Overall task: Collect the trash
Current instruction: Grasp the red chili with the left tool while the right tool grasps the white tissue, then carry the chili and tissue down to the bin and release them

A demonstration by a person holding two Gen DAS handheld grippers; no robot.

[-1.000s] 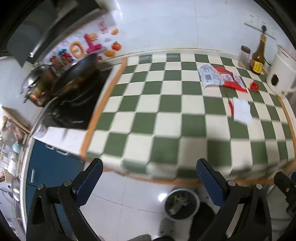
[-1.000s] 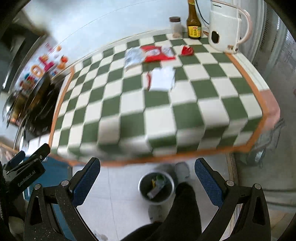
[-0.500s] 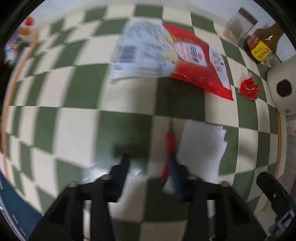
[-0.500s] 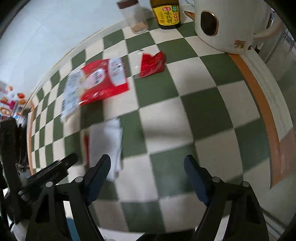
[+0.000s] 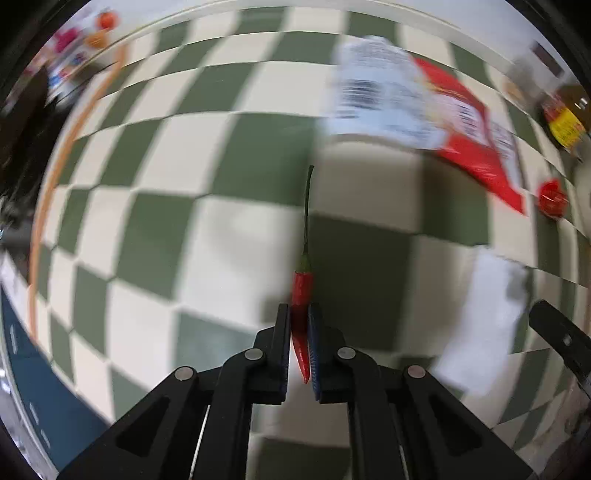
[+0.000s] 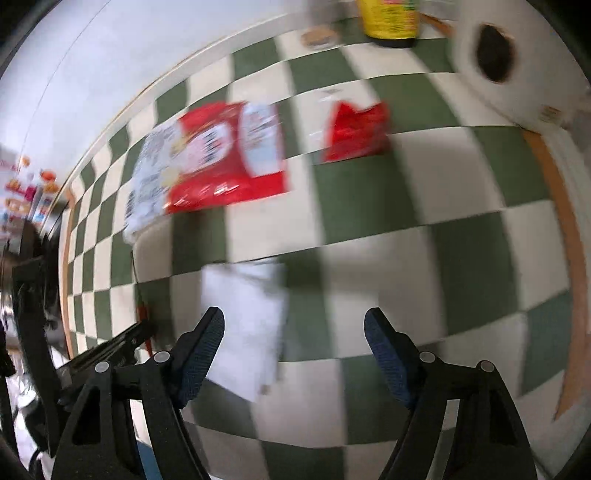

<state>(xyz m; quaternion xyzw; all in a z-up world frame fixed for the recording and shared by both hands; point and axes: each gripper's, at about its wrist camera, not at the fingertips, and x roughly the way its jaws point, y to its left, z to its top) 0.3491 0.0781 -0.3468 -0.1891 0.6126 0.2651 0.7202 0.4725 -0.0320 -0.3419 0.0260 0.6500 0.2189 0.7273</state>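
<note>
My left gripper (image 5: 298,314) is shut on a red chilli pepper (image 5: 302,291) whose long green stem points away over the green-and-white checked counter (image 5: 166,236). To its right lies a white paper napkin (image 5: 487,317). In the right wrist view my right gripper (image 6: 293,321) stands open above the counter, its left finger over the white napkin (image 6: 247,317), nothing between the jaws. Further back lie a red-and-white snack bag (image 6: 218,162) and a small red wrapper (image 6: 356,131). The left gripper (image 6: 110,347) shows at the lower left there.
A white kettle (image 6: 509,62) and a sauce bottle with a yellow label (image 6: 389,18) stand at the back right by the wall. The counter's orange edge (image 6: 565,229) runs along the right side. Dark cookware (image 5: 22,122) sits at the far left.
Both grippers have come down from above the floor bin to the counter. The left jaws have closed on the chilli pepper. The right jaws have narrowed a little and now hang over the napkin.
</note>
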